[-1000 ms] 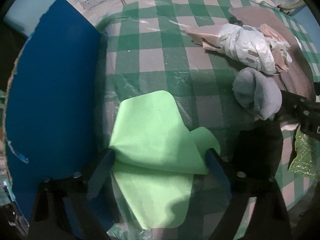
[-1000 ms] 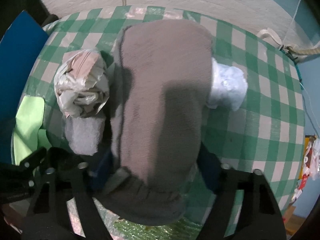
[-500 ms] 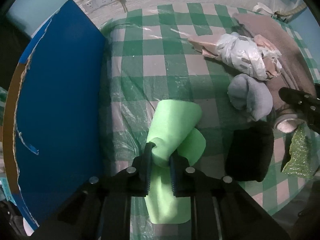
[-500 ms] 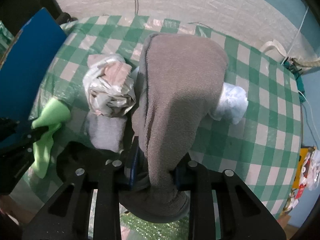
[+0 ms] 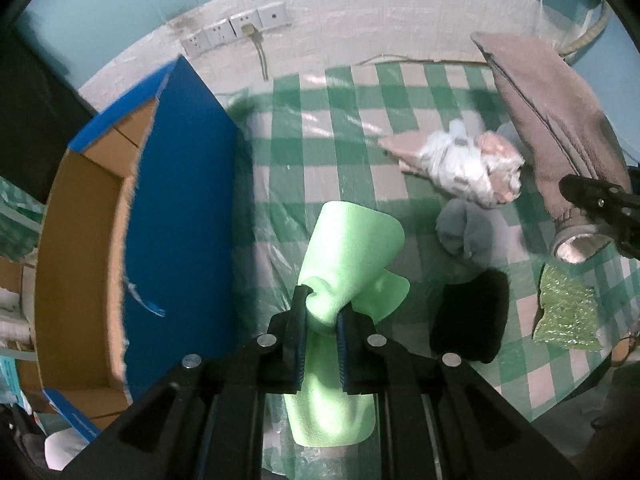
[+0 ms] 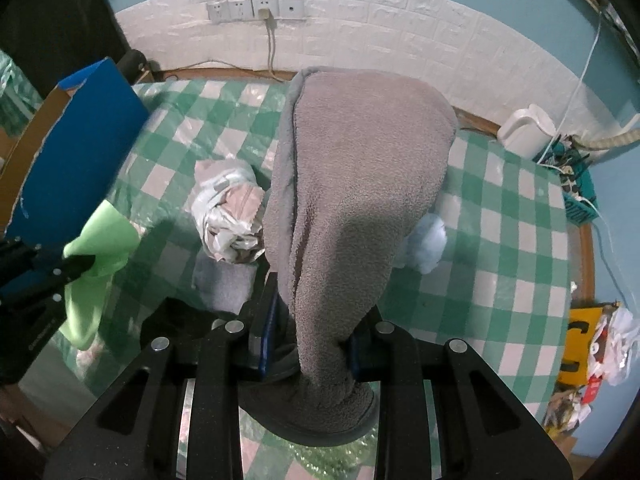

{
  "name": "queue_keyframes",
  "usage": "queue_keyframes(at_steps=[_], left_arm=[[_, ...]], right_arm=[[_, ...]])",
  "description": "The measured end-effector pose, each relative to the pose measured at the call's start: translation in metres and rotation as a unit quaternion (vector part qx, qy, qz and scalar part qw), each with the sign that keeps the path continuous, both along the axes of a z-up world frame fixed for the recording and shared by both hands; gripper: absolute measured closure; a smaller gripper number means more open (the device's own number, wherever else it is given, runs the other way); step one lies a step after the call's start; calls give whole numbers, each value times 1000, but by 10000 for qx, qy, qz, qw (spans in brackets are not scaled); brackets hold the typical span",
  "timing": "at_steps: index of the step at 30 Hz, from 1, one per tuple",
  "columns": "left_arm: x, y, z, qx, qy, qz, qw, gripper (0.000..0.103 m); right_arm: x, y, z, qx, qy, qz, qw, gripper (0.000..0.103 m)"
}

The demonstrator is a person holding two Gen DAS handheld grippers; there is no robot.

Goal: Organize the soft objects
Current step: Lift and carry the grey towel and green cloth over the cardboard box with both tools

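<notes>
A: Green cloth (image 5: 352, 248), seen from the left wrist: pinched at a bunched fold by the left gripper (image 5: 322, 320), its jaws pressed together on it, the cloth lifted above the near edge of the checked table (image 5: 320, 152). One tail hangs down below the jaws.

B: And where does it look headed?

A: Likely the cardboard box (image 5: 80, 240) with blue flaps, standing open at the table's left edge. The step in hand seems to be the carry; the next move calls for swinging left over the blue flap and letting go inside.

B: Anything in the path?

A: The upright blue flap stands between cloth and box opening, so the cloth must clear it. Still on the table toward the right edge: a crumpled white bundle (image 5: 468, 164), a grey sock (image 5: 464, 232), a black cloth (image 5: 472, 316) and a glittery green piece (image 5: 564, 312).

B: The right wrist view?

A: The right gripper (image 6: 308, 340) is clamped on a grey fleece towel (image 6: 356, 184), which drapes forward and hides much of the table's middle. A pale blue puff (image 6: 428, 244) peeks out beside it toward the right edge. The left gripper shows at the left with the green cloth, near the box.

B: Risk?

A: The long towel may drag across the bundle as it travels.
</notes>
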State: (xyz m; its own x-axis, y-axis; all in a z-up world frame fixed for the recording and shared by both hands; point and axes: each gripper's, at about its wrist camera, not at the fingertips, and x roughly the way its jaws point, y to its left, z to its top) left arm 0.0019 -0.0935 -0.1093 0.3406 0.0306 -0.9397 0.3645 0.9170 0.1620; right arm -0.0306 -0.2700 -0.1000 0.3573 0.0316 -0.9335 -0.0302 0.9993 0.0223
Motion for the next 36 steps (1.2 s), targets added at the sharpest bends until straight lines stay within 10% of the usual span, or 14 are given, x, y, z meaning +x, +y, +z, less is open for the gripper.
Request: queue_keyframes(at_steps=[36], left_arm=[[-10, 46, 94, 10, -1174, 183, 9929, 90]], right_arm=[[-12, 82, 77, -78, -576, 1234, 9907, 77]])
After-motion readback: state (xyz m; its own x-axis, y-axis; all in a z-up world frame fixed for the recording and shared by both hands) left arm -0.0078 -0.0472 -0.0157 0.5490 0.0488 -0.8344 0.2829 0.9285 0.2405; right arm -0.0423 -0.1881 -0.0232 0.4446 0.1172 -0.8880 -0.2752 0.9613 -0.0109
